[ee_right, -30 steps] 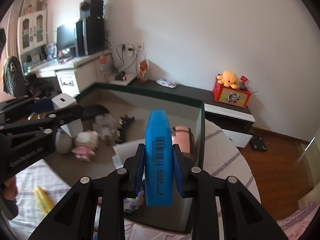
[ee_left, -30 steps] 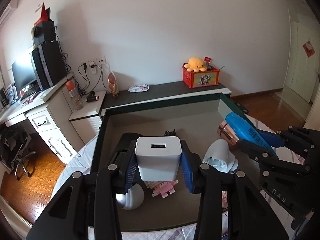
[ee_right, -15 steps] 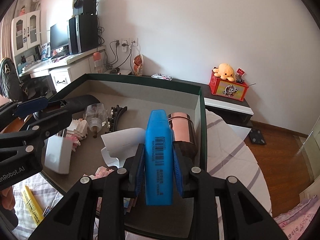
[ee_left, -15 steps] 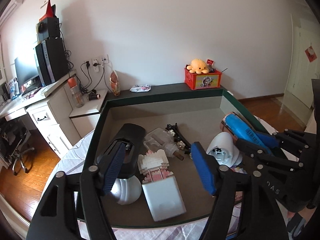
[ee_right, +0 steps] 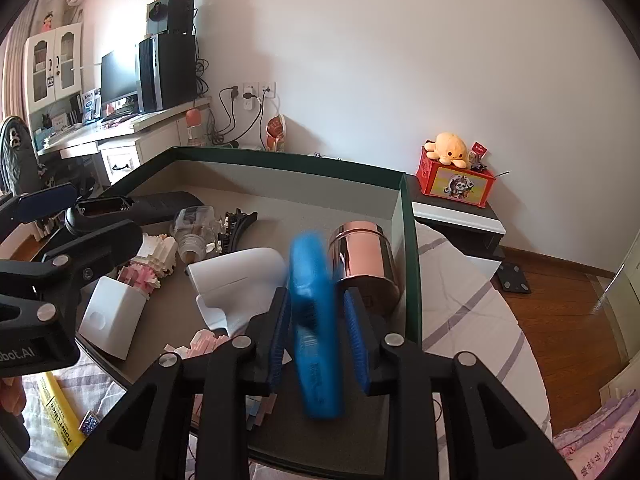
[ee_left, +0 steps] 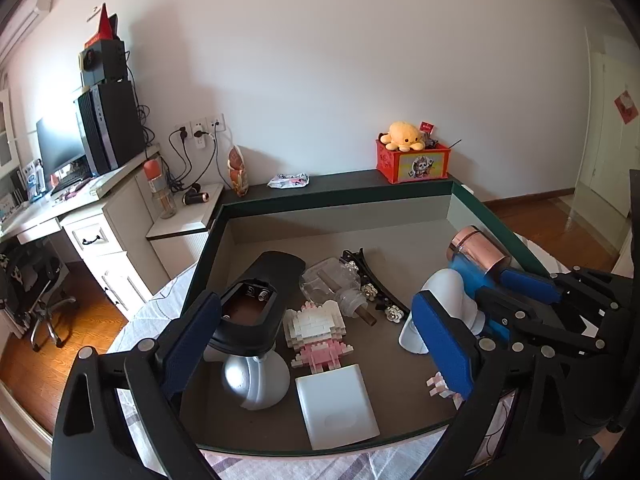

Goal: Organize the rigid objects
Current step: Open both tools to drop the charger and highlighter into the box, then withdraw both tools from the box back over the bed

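Note:
A green-rimmed tray (ee_left: 340, 188) holds the objects. The white charger block (ee_left: 336, 404) lies flat at the tray's front edge, also in the right wrist view (ee_right: 112, 316). My left gripper (ee_left: 316, 344) is open and empty above it. My right gripper (ee_right: 318, 320) has its jaws spread apart; the blue marker (ee_right: 316, 320) is blurred between them, falling free beside the copper tin (ee_right: 364, 256). In the left wrist view the right gripper (ee_left: 516, 292) sits by the tin (ee_left: 478, 248).
In the tray lie a pink block figure (ee_left: 316, 332), a glass bottle (ee_left: 336, 288), a black hair clip (ee_left: 372, 280), a black device on a white base (ee_left: 256, 312) and a white curved part (ee_left: 444, 308). A yellow highlighter (ee_right: 60, 416) lies outside on the bedsheet.
My left gripper opened and dropped the white charger block into the tray, then stayed open. My right gripper lowered toward the tin and has just opened, releasing the blue marker.

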Demonstrator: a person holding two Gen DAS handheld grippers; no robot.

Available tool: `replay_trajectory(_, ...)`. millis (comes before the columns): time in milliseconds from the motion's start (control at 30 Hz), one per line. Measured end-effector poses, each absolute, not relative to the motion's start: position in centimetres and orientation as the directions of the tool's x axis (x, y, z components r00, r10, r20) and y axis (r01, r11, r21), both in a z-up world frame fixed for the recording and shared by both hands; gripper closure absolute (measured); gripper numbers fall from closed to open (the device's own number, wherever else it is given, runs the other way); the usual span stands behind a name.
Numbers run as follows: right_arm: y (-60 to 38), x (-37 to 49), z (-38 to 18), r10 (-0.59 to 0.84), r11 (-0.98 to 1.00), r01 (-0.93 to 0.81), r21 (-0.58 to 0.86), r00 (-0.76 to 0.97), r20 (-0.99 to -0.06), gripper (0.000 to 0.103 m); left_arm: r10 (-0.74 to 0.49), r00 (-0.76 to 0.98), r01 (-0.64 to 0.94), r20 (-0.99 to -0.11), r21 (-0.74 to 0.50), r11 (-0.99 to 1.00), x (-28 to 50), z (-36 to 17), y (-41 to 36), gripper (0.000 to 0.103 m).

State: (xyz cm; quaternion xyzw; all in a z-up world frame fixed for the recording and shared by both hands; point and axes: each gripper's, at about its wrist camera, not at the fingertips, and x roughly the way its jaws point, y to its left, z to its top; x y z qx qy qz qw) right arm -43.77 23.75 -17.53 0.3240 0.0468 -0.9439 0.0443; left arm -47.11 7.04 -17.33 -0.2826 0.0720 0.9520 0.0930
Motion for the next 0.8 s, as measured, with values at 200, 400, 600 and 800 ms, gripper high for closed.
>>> replay_trajectory(200, 23.6, -43.7, -17.4, -0.056, -0.991, 0.116, -0.060, -0.791, -0.609, 0.071, 0.129, -0.823, -0.209, -0.553, 0.083, -0.974, -47.1, -17.4, 6.8, 0.003)
replay_trajectory(400, 23.0, -42.9, -16.9, -0.054, -0.989, 0.124, -0.083, -0.817, -0.574, 0.023, 0.122, -0.826, -0.195, -0.551, 0.077, -0.978, -47.2, -17.6, 6.7, 0.001)
replay_trajectory(600, 22.2, -42.2, -16.1, -0.023, -0.986, 0.109, -0.123, -0.834, -0.552, 0.022, 0.140, -0.829, -0.194, -0.542, 0.045, -0.980, -46.9, -17.3, 6.2, 0.001)
replay_trajectory(800, 22.3, -38.4, -13.5, -0.059, -0.988, 0.121, -0.091, -0.860, -0.506, 0.019, 0.139, -0.839, -0.168, -0.526, 0.007, -0.986, -43.7, -16.1, 4.6, 0.001)
